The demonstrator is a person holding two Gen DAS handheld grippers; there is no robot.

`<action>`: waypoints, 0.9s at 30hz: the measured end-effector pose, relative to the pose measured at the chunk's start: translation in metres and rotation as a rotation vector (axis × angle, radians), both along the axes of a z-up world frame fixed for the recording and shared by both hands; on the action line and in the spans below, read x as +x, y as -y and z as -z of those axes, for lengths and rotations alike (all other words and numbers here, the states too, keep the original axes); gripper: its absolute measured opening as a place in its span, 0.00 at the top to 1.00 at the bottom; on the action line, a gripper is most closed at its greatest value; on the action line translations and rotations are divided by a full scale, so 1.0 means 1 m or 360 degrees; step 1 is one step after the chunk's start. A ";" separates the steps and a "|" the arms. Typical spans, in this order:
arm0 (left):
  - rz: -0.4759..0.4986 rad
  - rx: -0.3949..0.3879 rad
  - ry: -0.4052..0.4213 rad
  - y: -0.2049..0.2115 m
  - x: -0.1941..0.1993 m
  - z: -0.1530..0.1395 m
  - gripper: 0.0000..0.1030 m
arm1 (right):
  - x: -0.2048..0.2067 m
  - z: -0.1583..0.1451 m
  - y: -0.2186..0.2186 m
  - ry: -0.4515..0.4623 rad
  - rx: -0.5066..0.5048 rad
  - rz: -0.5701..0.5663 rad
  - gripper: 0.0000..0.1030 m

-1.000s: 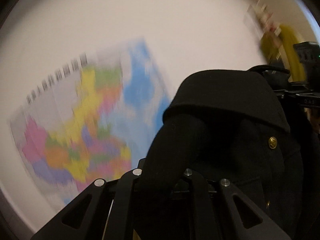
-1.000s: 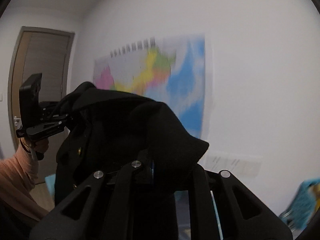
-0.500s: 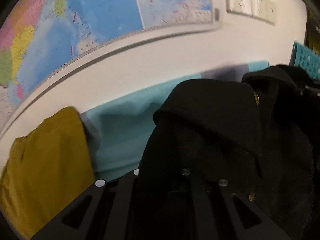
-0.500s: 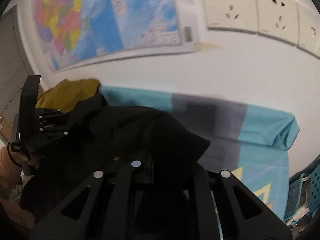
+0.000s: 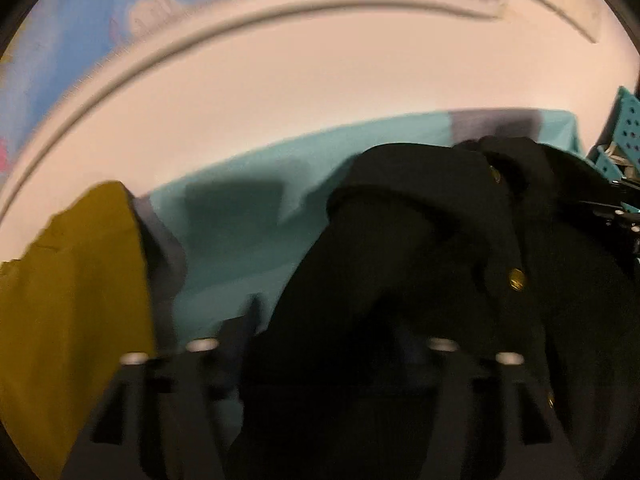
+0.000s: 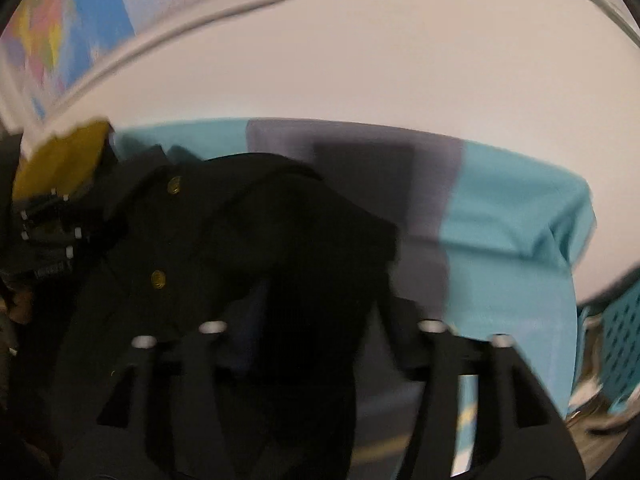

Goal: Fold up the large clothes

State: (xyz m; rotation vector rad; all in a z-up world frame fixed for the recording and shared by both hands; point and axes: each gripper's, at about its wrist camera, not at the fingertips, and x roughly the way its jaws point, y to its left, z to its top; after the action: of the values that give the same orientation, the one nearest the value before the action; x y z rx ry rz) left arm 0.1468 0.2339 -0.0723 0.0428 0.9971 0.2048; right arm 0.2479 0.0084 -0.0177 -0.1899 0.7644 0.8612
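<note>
A black coat [image 5: 420, 240] with gold buttons [image 5: 517, 279] lies bunched on the turquoise table cover [image 5: 240, 220]. My left gripper [image 5: 340, 320] points down at it. Its jaws are opening, and coat fabric sits loose between the spread fingers. In the right wrist view the same coat [image 6: 240, 220] fills the lower left. My right gripper [image 6: 324, 300] is opening too, with a fold of the coat between its fingers and not pinched. The left gripper's body [image 6: 44, 224] shows at the coat's far left, and the right gripper's body [image 5: 612, 216] shows at its right.
A mustard-yellow garment [image 5: 68, 280] lies at the left end of the cover, which has a grey stripe [image 6: 420, 200]. A turquoise perforated basket [image 6: 616, 340] stands at the right end. Behind the table is a white wall with a map [image 6: 80, 8].
Both grippers have swung down from the wall toward the table, bringing the coat onto the cover. Their jaws, earlier shut on the coat, now stand apart.
</note>
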 end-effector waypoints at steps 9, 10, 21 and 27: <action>0.0321 -0.0068 0.0295 -0.005 -0.121 -0.034 0.18 | -0.110 0.021 0.103 -0.0108 0.0044 -0.0123 0.18; 0.0318 -0.0081 0.0308 -0.008 -0.136 -0.033 0.18 | -0.126 0.029 0.113 -0.0151 0.0051 -0.0138 0.18; 0.0198 -0.0231 0.0260 -0.006 -0.237 -0.035 0.15 | -0.204 0.031 0.167 -0.0154 0.0041 -0.0074 0.94; 0.0257 -0.0281 0.0285 -0.014 -0.263 -0.034 0.14 | -0.177 -0.049 0.236 0.0179 0.0363 0.0386 0.94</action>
State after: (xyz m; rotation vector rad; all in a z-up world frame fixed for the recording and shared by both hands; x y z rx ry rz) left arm -0.1165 0.2475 -0.0388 -0.0555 0.8258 -0.0279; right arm 0.0711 -0.2273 0.0314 0.0562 0.5655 0.6944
